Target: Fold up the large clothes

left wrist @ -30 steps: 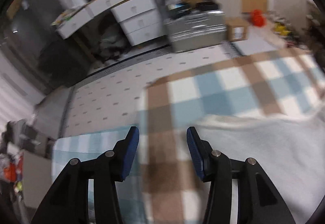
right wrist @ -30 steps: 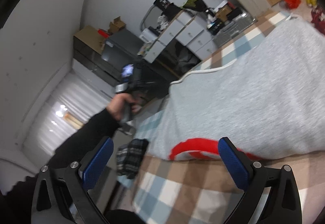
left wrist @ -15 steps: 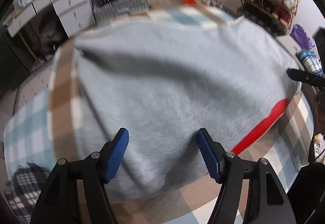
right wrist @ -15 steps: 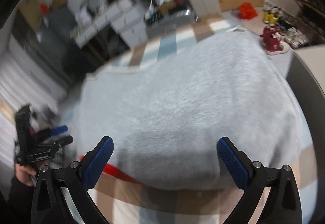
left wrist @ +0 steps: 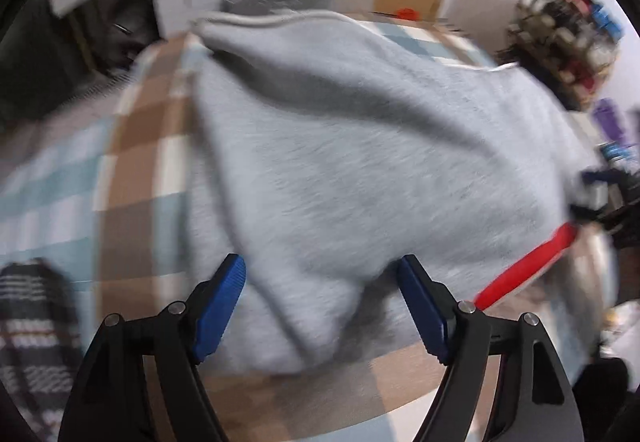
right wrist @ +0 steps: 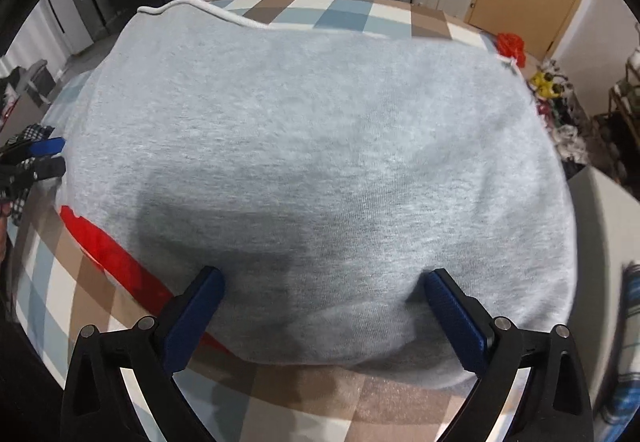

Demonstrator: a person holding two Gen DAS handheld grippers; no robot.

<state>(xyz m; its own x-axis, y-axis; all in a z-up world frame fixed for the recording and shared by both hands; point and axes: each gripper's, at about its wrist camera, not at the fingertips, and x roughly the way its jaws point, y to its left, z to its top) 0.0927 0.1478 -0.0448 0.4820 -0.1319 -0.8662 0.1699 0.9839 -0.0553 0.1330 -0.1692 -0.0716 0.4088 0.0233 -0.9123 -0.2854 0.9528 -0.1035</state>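
The grey garment (right wrist: 320, 145) lies spread over the checked blanket (right wrist: 348, 15), its near hem just short of the blanket's front edge, bare checks showing left and behind. The right claw (right wrist: 322, 312) stands spread above that hem, touching nothing; the left claw (left wrist: 320, 300), jaws just widened, straddles a raised fold without pinching it.

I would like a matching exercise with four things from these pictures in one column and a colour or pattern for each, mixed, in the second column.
Things:
1. large fleece garment
2. strip at the garment's near edge
3. bed cover
4. gripper pads

Colours:
A. blue
B. brown, blue and white checks
C. light grey
D. red

Pairs: 1-C, 2-D, 3-B, 4-A
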